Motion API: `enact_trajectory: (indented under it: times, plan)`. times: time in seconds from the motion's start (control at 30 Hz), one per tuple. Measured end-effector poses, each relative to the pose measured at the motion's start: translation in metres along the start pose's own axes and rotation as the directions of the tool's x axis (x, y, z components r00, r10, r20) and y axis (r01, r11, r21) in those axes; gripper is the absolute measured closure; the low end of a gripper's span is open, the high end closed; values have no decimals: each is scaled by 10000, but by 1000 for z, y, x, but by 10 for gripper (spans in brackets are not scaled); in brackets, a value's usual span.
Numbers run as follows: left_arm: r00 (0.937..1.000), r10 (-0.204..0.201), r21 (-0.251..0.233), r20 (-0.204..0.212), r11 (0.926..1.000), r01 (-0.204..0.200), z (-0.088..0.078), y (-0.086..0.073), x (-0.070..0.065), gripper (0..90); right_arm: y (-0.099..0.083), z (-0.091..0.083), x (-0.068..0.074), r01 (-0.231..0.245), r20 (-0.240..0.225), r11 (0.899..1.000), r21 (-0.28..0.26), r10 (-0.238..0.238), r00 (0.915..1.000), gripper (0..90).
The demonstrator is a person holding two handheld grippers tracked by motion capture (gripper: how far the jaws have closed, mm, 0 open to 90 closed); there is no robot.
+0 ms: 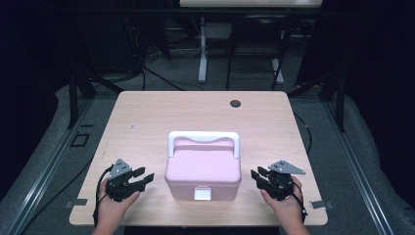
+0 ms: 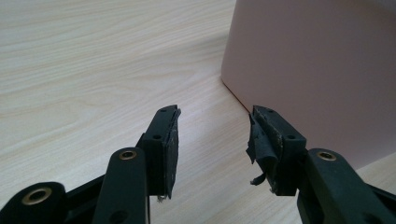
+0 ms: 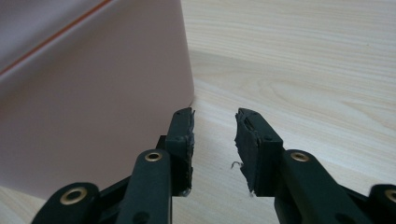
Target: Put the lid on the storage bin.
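High view first: a pink plastic lunch box sits near the front middle of the wooden table, its lid down, a white latch on the near face and a white carry handle folded toward the far side. The left gripper rests just off its left wall and the right gripper just off its right wall, each held in a hand at the table's near edge. Both sets of jaws stand parted with nothing between them; the left gripper view has its own jaws apart over bare wood with the pink wall just beside the right-hand jaw, and the right gripper view mirrors that.

I'd judge the box stiff and fairly light, a hard moulded shell with smooth, slightly glossy sides that could slip under rubber pads. The flat walls are too wide for a pinch, so the handle looks like the place to lift it, and the latch the place to work if it is to be opened. An empty box may skid when pushed.

The tabletop is pale wood grain with a dark grommet at the far edge. Beyond it the room is dim: grey floor, black frame posts, loose cables and the white legs of another desk.
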State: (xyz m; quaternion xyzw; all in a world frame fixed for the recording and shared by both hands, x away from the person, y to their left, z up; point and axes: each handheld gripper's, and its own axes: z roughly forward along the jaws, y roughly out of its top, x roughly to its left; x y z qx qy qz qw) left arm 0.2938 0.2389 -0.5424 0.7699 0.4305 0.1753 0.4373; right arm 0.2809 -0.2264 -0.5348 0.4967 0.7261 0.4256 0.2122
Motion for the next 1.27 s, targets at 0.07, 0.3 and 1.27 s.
enact_trajectory:
  times: [0.07, 0.3, 1.27]
  plan:
    - [10000, 6, 5, -25, 10000, -6, 1, 0, -1, 522, -1, 2, 1, 126, 19, 9999, 57, -126, 9999, 664]
    - [10000, -29, -129, -70, 9999, 28, 2, 0, -2, 510, -2, 3, 4, 287, 32, 9996, -39, -287, 9996, 648]
    - [9991, -389, -281, 166, 9988, 394, 4, -1, 5, 464, -8, 15, -8, -213, -152, 9992, 341, 218, 9996, 606]
